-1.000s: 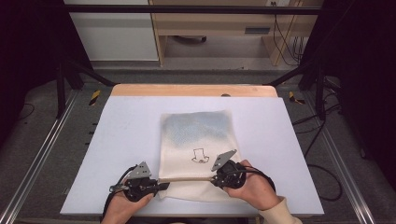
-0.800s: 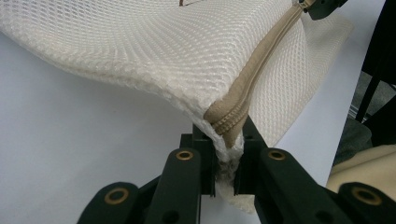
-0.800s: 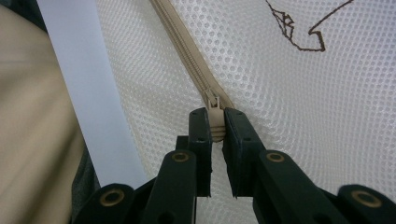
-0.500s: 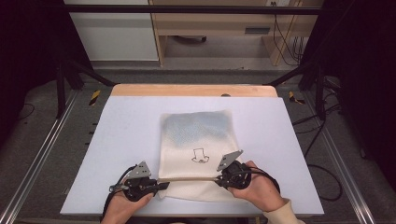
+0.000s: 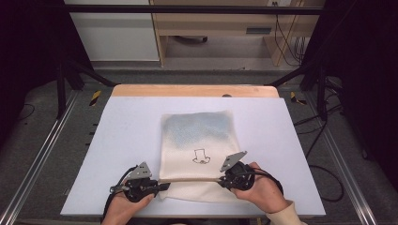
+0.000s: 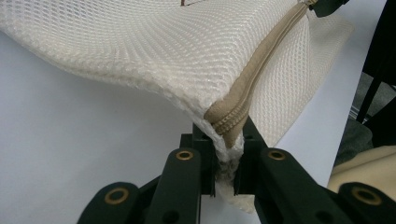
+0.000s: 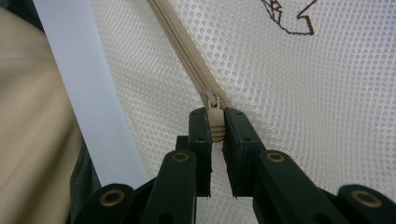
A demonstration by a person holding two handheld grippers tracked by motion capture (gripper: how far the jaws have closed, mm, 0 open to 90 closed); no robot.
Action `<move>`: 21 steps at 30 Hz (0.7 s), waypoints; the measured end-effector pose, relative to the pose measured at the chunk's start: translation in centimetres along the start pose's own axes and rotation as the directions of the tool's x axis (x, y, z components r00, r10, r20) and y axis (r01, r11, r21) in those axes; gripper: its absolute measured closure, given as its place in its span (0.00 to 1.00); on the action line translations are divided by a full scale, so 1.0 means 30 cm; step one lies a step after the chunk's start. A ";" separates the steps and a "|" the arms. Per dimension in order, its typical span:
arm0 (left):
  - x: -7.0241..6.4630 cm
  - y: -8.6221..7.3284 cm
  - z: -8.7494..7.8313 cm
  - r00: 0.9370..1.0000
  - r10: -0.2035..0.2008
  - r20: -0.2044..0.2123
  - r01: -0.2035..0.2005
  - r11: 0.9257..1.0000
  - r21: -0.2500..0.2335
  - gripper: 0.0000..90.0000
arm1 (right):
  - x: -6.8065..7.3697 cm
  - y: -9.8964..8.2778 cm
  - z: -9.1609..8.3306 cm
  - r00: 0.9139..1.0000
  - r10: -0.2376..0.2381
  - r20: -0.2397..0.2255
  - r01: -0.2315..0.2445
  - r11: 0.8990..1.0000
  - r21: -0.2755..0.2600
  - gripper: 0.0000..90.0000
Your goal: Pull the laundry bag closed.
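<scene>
High view: cream mesh bag (image 5: 197,154) is lying flat on the white tabletop (image 5: 117,140), running from mid-table toward the near edge, with a bluish patch showing through its far half and a small dark line drawing (image 5: 201,157) near its middle. Tan zipper (image 5: 190,179) is stretching taut across the bag's near end, between the two grippers.

Left gripper (image 5: 162,186), held in the left hand (image 5: 126,206) near the near-left part of the tabletop, is clamping the bag's left zipper end. Left gripper view: jaws are standing narrow, pinching the mesh corner (image 6: 224,156) where the zipper tape ends; that corner is lifting off the tabletop.

Right gripper (image 5: 222,180), held in the right hand (image 5: 263,192), is sitting at the zipper's right end. Right gripper view: jaws are closing narrowly on the tan zipper pull (image 7: 215,122), with the slider just beyond the tips.
</scene>
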State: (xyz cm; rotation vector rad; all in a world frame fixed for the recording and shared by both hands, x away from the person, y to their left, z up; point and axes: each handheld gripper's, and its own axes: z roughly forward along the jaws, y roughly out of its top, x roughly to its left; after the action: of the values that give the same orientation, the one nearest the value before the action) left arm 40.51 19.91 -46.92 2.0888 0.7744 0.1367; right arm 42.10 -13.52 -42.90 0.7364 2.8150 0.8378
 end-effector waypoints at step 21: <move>0.005 -0.001 -0.001 1.000 -0.002 -0.003 0.002 1.000 0.000 0.91 | -0.010 -0.034 -0.019 1.000 0.028 0.012 -0.028 1.000 -0.008 0.91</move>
State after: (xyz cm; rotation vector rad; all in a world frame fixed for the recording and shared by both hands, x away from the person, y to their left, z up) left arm 40.59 20.03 -46.95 2.0886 0.7783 0.1386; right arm 41.80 -14.68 -42.97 0.7790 2.7955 0.8452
